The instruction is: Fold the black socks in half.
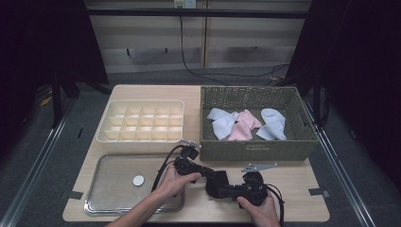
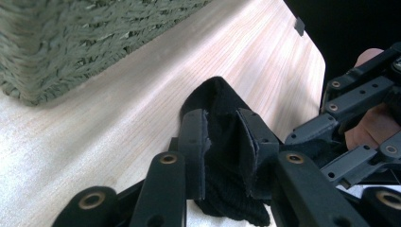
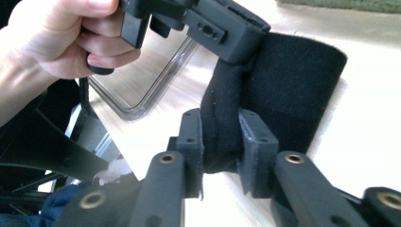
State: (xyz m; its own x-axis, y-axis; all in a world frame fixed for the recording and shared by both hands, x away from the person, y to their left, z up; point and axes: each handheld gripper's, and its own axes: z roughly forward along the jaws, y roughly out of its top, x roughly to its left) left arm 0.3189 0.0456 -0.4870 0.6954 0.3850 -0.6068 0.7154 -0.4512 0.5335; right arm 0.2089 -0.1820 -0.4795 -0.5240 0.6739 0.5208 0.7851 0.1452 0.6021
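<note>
- The left tool [image 2: 222, 142] is seen clamped on a black cloth [image 2: 220, 106], with dark fabric pinched between its two jaws.
- The right tool [image 3: 221, 142] is likewise closed on the same black cloth [image 3: 288, 94]; a bunched fold is gripped between its jaws and a flat flap is spread out beyond them.
- In the high view the black cloth [image 1: 218, 183] is held between the left tool [image 1: 208, 176] and the right tool [image 1: 231, 189], just in front of the wicker basket [image 1: 257, 146], low over the counter [image 1: 293, 208].
- The two tools are brought close together, nearly touching, in front of the basket's near wall.
- A strip of bare counter is left open between the basket's near wall and the counter's front edge; more open wood lies in front of the basket's right end, out to the rounded corner.
- The metal tray [image 1: 108, 189] lies in front of the basket and to its left, with its rim just beside the left hand [image 1: 172, 182]; a small round disc [image 1: 138, 180] rests in it.
- The compartment box [image 1: 142, 122] stands just left of the basket, close to its side wall.
- White and pink cloths [image 1: 243, 124] lie inside the basket.
- The left hand is wrapped around its tool's handle, the forearm coming in slantwise toward the basket from the tray side.
- The right hand [image 1: 257, 210] is held at the counter's front edge, in front of the basket's middle, with its tool turned leftward toward the other.
</note>
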